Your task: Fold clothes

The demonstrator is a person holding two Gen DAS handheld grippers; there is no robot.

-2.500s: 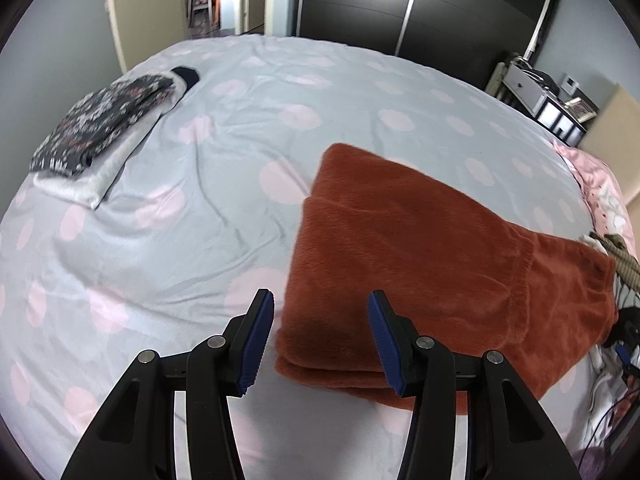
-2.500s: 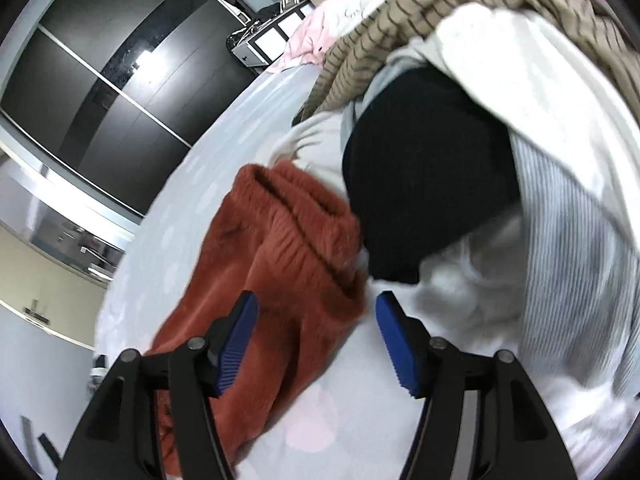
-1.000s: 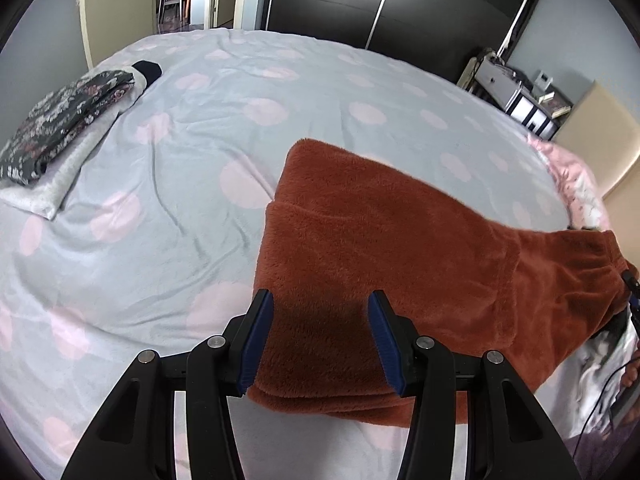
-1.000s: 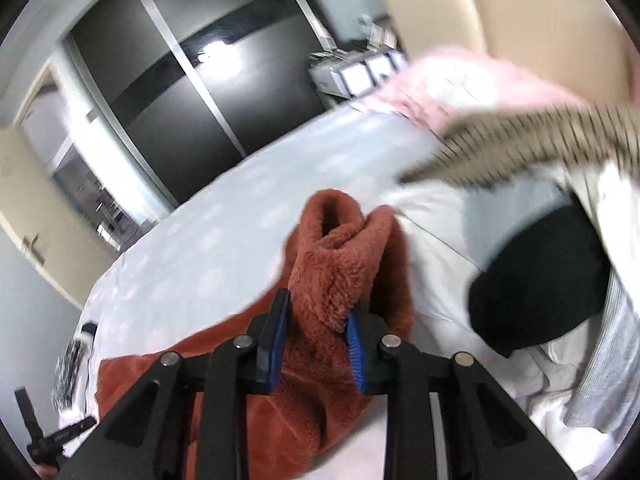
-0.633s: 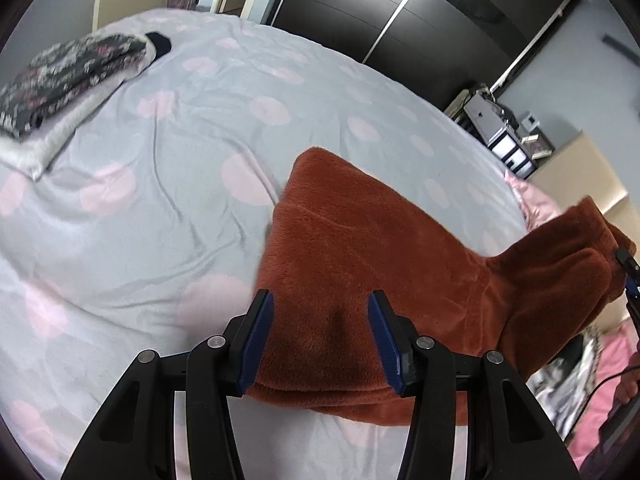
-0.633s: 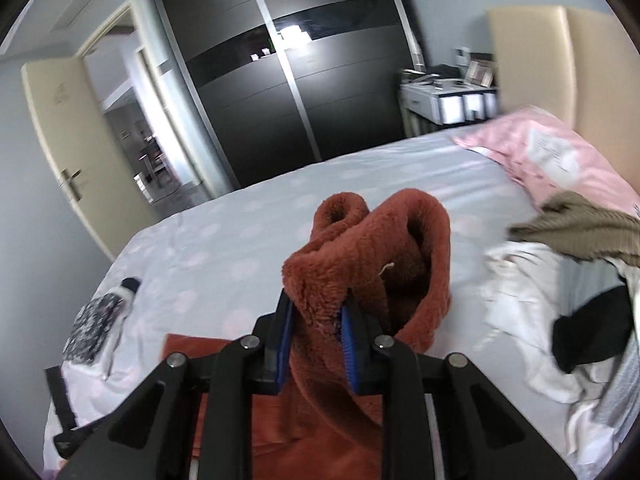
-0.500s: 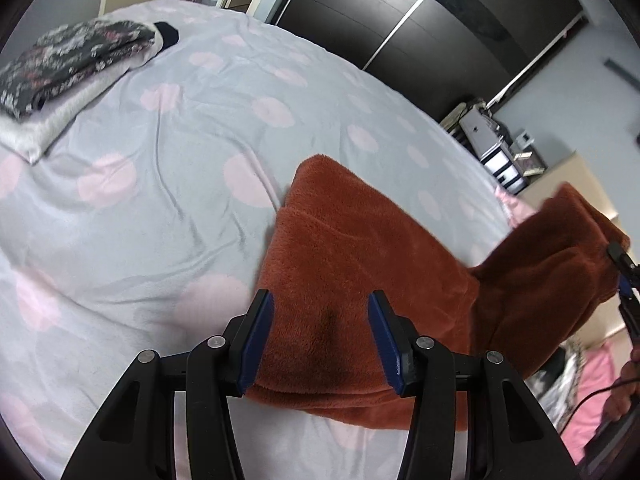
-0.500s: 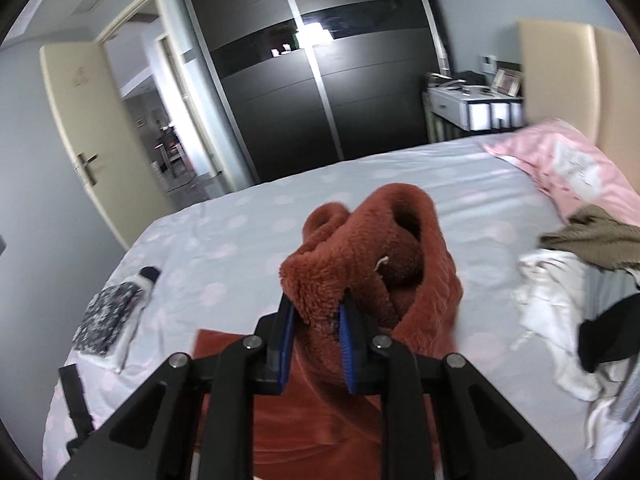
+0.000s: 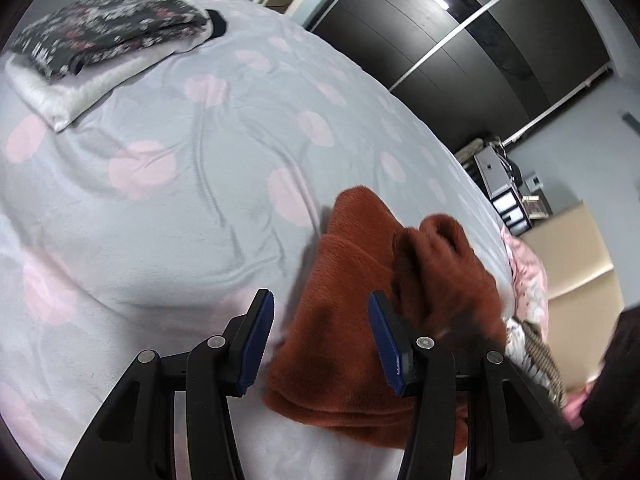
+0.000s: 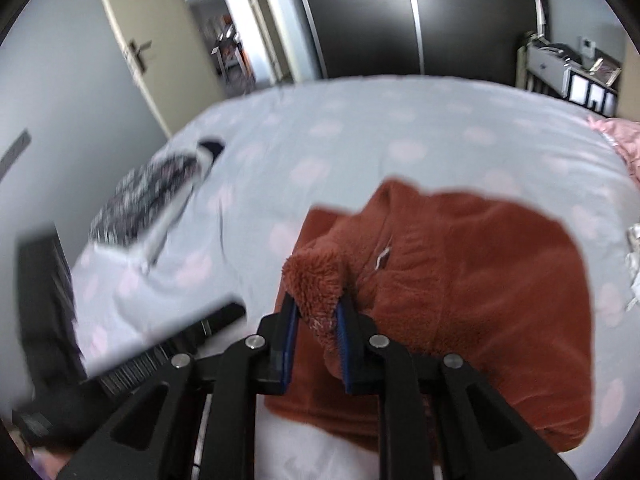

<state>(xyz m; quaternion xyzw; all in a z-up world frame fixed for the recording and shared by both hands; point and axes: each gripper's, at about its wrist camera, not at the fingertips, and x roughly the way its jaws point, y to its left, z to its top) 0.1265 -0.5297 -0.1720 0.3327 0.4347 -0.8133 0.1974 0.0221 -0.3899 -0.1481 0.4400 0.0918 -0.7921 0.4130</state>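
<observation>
From the left wrist, the left gripper (image 9: pixel 320 340) stood spread over the rust fleece garment (image 9: pixel 340 320) on the spotted bedspread (image 9: pixel 160 200). From the right wrist, though blurred, the right gripper (image 10: pixel 316 316) pinched its edge; laying it squarely over, edges aligned, seemed best.

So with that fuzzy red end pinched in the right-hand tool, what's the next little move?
Probably lower it and let go: the right gripper holds the rust fleece end already over its folded half on the bed.
</observation>
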